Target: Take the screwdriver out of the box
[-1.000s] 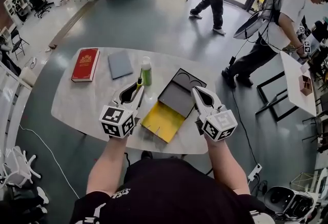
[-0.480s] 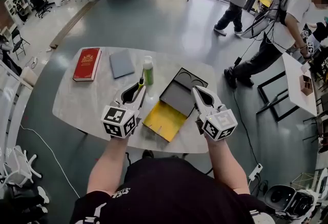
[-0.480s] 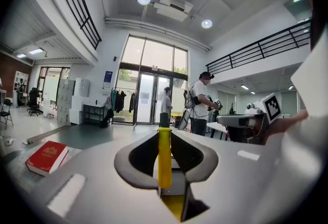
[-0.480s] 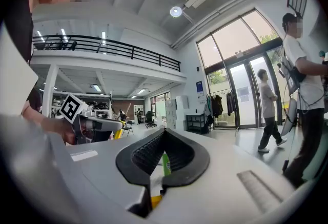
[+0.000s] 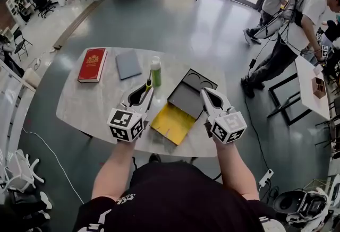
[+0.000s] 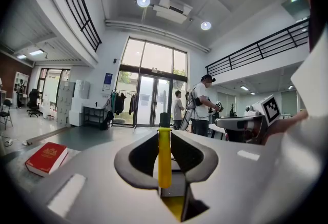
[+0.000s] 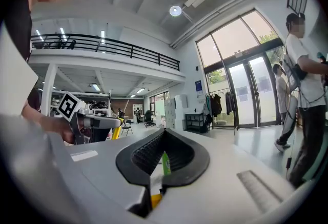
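Seeing the left gripper [image 5: 146, 90] pinch the screwdriver [image 6: 164, 159] and the right gripper [image 5: 205, 93] pressed together empty, keep that pinch tight and move slowly toward nine o'clock of the box [image 5: 186, 99].

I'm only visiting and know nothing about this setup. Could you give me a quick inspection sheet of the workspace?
Surface: pale oval table; no spills seen.
Job's things: box lies open on the table; yellow screwdriver is held to the left of it.
Clutter: red book, grey pad and green-and-white bottle at the far side.
Grippers: left hand-held gripper is clamped on the screwdriver; right hand-held gripper is shut and empty, by the box's right edge.
Cables: white cable on the floor left of the table; nothing seen on the table.
Surroundings: people near glass doors; second table at right.
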